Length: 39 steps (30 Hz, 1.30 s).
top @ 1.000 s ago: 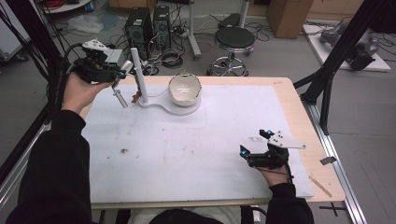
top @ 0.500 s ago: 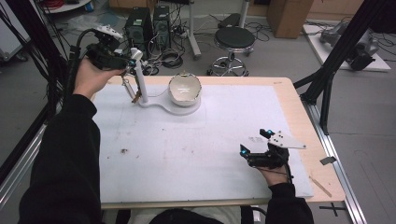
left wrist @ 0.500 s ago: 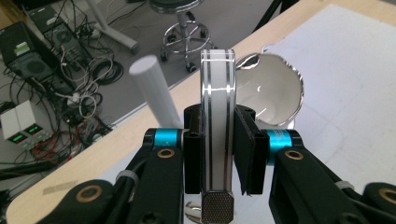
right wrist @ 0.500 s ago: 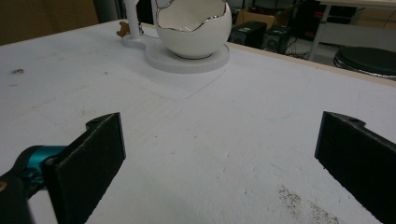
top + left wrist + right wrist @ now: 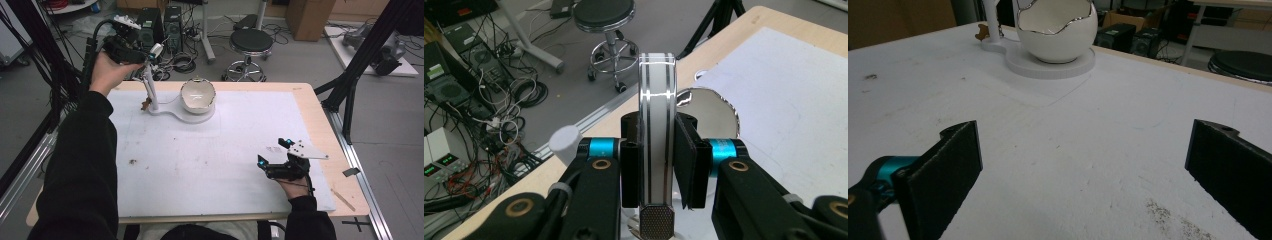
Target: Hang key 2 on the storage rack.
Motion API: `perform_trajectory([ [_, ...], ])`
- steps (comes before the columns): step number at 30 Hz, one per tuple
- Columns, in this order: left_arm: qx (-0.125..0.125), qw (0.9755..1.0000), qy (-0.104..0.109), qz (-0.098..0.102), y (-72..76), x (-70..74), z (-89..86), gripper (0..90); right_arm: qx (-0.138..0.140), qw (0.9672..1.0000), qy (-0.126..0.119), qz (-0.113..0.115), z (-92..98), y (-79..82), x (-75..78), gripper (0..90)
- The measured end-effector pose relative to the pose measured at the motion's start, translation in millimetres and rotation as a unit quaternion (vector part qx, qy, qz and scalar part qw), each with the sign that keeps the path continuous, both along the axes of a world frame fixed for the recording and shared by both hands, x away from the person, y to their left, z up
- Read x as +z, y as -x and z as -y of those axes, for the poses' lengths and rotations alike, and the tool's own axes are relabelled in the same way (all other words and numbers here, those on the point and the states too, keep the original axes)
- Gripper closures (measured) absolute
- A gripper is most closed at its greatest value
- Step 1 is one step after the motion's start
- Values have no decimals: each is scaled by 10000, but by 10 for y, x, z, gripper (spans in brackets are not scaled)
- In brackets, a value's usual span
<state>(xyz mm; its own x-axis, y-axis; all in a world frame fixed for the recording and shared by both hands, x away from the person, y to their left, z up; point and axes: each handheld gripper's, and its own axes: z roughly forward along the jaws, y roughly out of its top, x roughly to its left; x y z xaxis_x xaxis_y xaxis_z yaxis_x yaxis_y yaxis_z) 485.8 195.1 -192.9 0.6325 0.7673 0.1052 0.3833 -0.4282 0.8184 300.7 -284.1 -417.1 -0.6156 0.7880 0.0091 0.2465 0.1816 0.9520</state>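
Item: white-and-silver bar [image 5: 656, 130], flat and narrow, clenched between the jaws of the left hand-held gripper [image 5: 656, 167]; long axis runs straight out along the jaws, toward 12 o'clock in the left gripper view. In the high view the left hand-held gripper [image 5: 131, 42] hangs at 11 o'clock, above the far left corner of the surface [image 5: 210, 165].

Stand: white egg-shaped bowl [image 5: 198, 95] on a round white base, with an upright white post [image 5: 149, 90] at its 9 o'clock. Post lies directly beneath the held bar, at 6 o'clock from it; left hand is by far the nearer.

Right hand-held gripper [image 5: 272, 155]: released, jaws wide, nothing between them, resting at 4 o'clock, well apart from the stand.

Surface: white sheet on a wooden top, lightly smudged.

Room: stool [image 5: 252, 42], cables, boxes on a grey floor
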Motion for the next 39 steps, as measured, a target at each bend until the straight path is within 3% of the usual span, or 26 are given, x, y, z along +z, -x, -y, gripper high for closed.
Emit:
perform_trajectory([
  [5, -14, 10000, -26, -38, -90, -13, 44, 747, 7, 10000, -19, 7, 4, 8, 4, 7],
  [12, 216, 9998, -31, -22, -196, -35, 10, 747, 5, 10000, 9, 7, 3, 17, 2, 7],
  [25, 552, 9982, -134, 193, -226, -62, 41, 747, 15, 10000, 38, -25, 5, 18, -5, 7],
  [31, 645, 9977, -123, 192, -244, -176, 59, 747, 16, 10000, 38, -27, 7, 20, -5, 7],
  [39, 749, 9958, -150, 509, -187, -267, 75, 740, 16, 10000, 69, 0, 5, 18, -7, 7],
])
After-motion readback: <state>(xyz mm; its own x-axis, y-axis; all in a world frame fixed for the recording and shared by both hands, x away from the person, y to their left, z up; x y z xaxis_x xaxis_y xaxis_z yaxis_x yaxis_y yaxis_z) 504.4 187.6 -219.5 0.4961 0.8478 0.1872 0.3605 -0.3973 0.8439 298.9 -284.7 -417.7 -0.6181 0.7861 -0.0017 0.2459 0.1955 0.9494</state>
